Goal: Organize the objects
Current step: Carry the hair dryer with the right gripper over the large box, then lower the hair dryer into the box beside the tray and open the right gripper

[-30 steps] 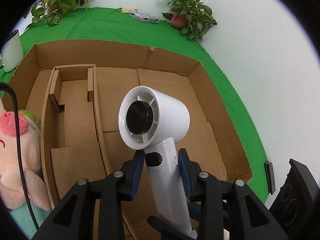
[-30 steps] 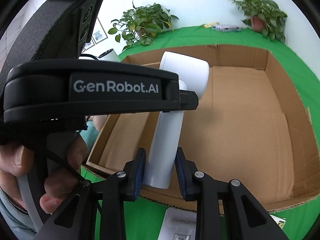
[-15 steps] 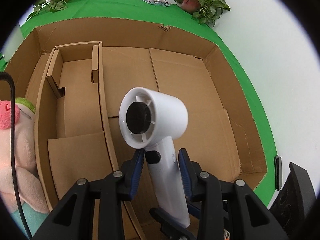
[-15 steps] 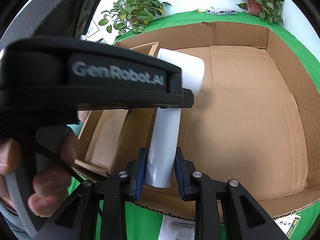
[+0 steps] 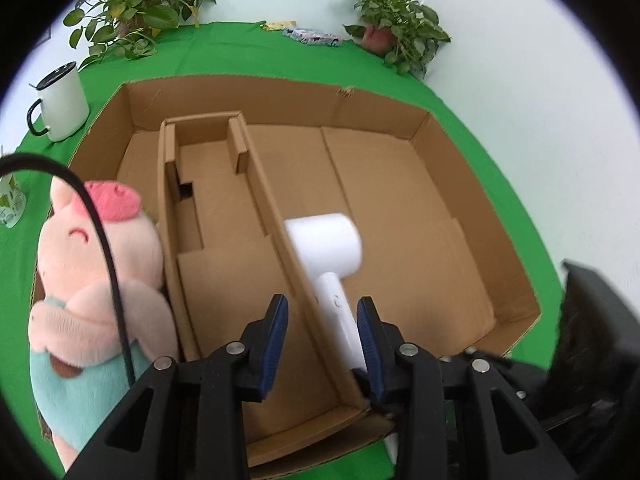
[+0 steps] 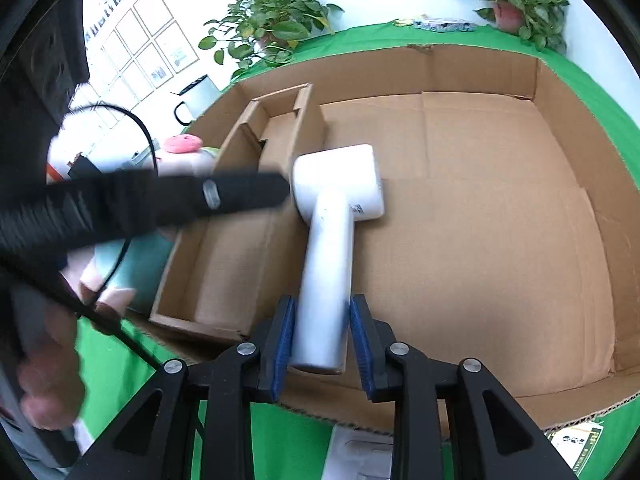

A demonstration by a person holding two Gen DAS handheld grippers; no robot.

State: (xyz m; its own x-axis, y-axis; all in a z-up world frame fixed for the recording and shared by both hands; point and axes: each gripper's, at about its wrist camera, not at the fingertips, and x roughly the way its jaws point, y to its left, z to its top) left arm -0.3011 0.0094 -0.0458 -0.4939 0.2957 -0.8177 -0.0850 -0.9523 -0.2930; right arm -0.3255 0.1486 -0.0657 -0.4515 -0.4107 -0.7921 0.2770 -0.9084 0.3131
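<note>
I've got both grippers' fingers wide, holding nothing: R gripper (image 6: 322, 340) straddles the handle of the white plastic hair dryer (image 6: 334, 216), L gripper (image 5: 322, 340) is off it. Dryer lies in the brown cardboard box (image 6: 536, 80), big section, against the cardboard divider (image 5: 280, 216). Placing step looks done; next I'd back out w/o nudging it. Pink plush pig (image 5: 100, 248) sits at the box's left edge.

Left gripper (image 6: 140, 204) smears into blur at the frame's left; hair dryer (image 5: 332, 264) handle base hides behind a blue pad (image 5: 368, 344).
</note>
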